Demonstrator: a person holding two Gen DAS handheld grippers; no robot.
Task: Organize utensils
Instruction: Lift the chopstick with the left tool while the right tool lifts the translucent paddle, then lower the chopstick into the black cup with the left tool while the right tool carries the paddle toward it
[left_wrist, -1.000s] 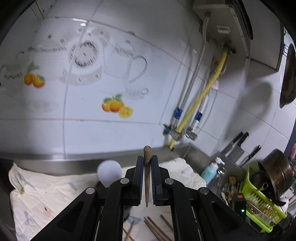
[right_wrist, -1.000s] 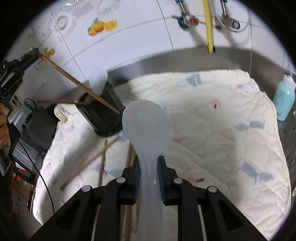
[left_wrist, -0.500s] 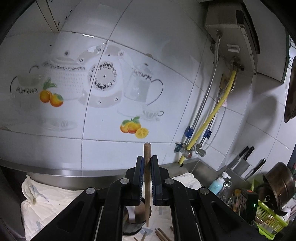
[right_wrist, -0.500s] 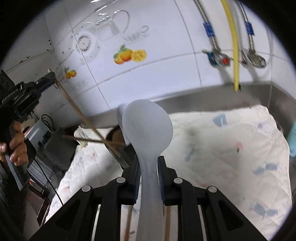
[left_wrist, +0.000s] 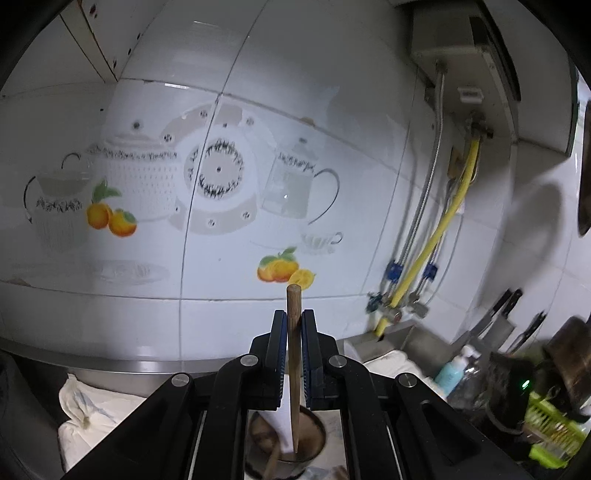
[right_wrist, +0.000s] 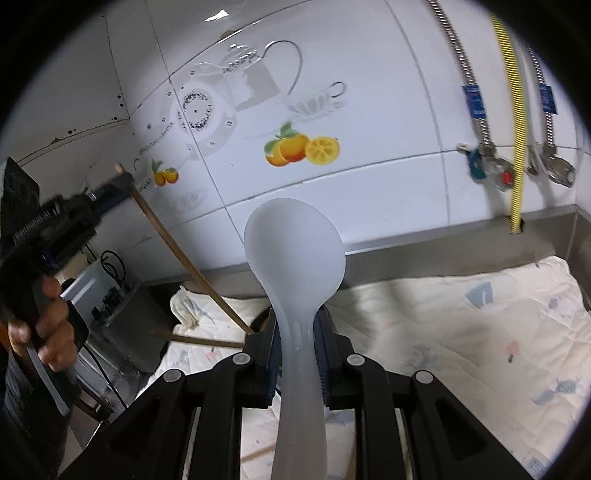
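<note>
The left tongs (left_wrist: 293, 328) are gripping a chopstick (left_wrist: 294, 369) whose tip is dipping into the cup (left_wrist: 288, 446) just below, awaiting release, while the right tongs (right_wrist: 297, 338) are clamping a white spoon (right_wrist: 295, 254), needing lowering into the same cup.

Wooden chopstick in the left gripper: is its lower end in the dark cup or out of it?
In. The wooden chopstick, clamped by the left gripper, runs down past the dark cup's rim, ending inside.

Chopstick tip (left_wrist: 294, 435) apparently inside holder (left_wrist: 317, 448)
</note>
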